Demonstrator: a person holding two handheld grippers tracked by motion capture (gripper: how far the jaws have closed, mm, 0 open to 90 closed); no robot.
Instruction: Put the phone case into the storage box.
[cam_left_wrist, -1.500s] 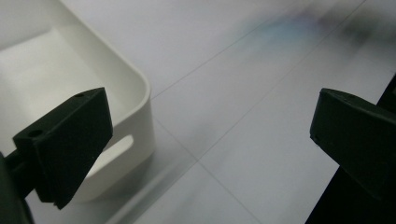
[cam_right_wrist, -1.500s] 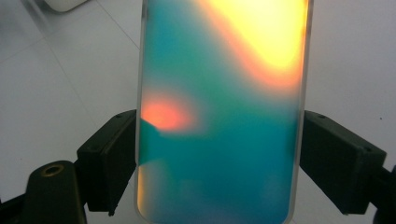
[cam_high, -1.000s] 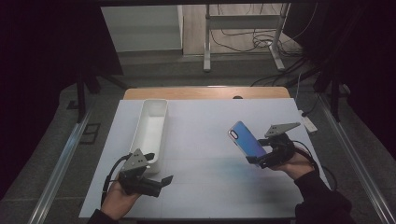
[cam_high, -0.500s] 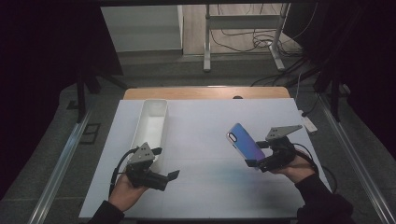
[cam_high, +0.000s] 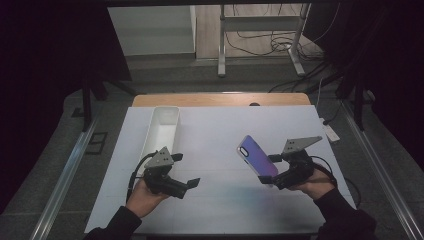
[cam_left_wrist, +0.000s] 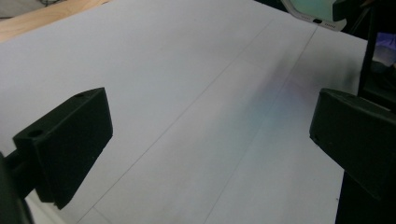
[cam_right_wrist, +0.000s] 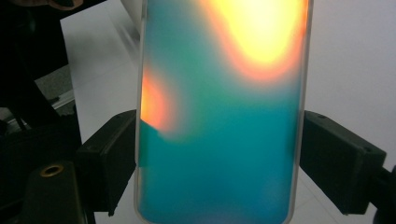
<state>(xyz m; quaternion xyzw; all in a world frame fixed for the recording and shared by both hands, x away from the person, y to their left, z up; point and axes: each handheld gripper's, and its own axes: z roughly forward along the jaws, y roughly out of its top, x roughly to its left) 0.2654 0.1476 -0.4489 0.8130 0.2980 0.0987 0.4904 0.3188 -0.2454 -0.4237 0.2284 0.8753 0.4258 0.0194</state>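
Note:
My right gripper (cam_high: 267, 176) is shut on the lower end of an iridescent phone case (cam_high: 257, 160), which is raised above the right side of the table and tilted up to the left. In the right gripper view the case (cam_right_wrist: 224, 116) glows teal and orange, and both pads (cam_right_wrist: 109, 158) press on its long edges. Low at the left of the table, my left gripper (cam_high: 187, 186) is open with nothing between its jaws and points right. The left gripper view has bare white table between the wide-apart fingers (cam_left_wrist: 70, 144), and the case's end (cam_left_wrist: 313, 11) is far off at top right.
A long white tray (cam_high: 162, 131) stands on the left half of the white table top (cam_high: 220, 125), just beyond my left gripper. A wooden strip (cam_high: 220, 99) runs along the table's far edge. Dark floor, metal rails and cables lie around the table.
My left gripper has shifted a little to the right and away from the near edge, closer to the tray's end. The right gripper and the case have stayed in place.

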